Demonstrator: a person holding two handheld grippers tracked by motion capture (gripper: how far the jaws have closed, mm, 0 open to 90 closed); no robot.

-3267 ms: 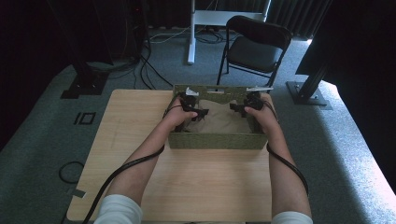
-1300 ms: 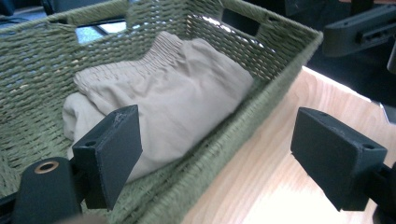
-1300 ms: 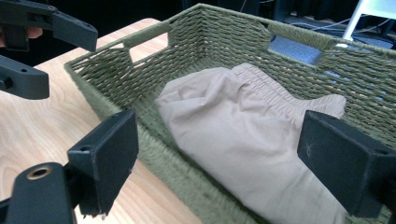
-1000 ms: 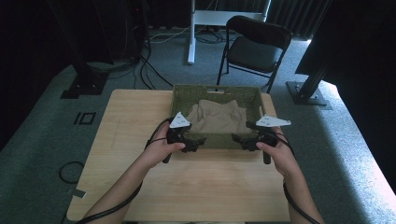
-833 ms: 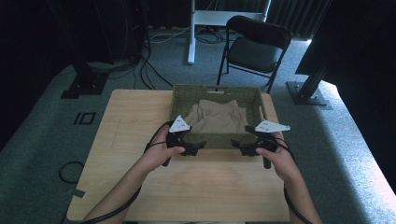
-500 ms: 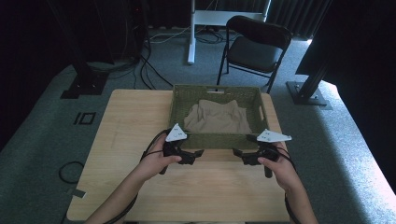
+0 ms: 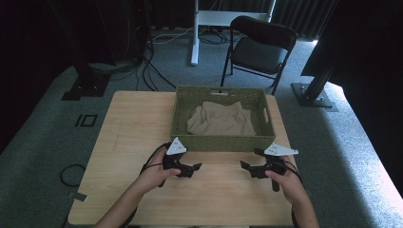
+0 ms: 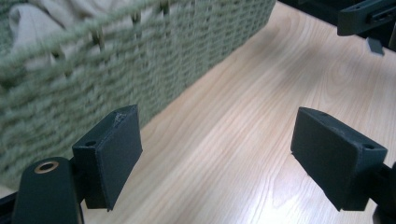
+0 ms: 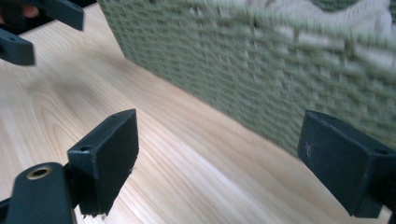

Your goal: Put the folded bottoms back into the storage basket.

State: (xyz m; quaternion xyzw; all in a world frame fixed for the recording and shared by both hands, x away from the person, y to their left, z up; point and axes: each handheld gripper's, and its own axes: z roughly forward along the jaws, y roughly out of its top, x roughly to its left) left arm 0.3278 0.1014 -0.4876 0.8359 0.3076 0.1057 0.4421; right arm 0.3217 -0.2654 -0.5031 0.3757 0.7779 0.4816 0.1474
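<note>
Woven green basket [image 7: 220, 141] lies long side toward both grippers, jaws spread, empty.

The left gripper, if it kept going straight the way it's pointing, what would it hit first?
Probably the right gripper. The left gripper points across the bare wooden table toward it, alongside the green woven basket, not into it. Depth is hard to judge.

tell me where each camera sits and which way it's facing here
High view: fixed above the person's side, looking forward and down on the table, basket and beige cloth; forearms, left gripper and right gripper show.
Left gripper view: rides the left gripper, facing along the basket's front wall; open jaws show.
Right gripper view: rides the right gripper, facing that wall likewise; open jaws show.
Shared: all three show the basket.
</note>
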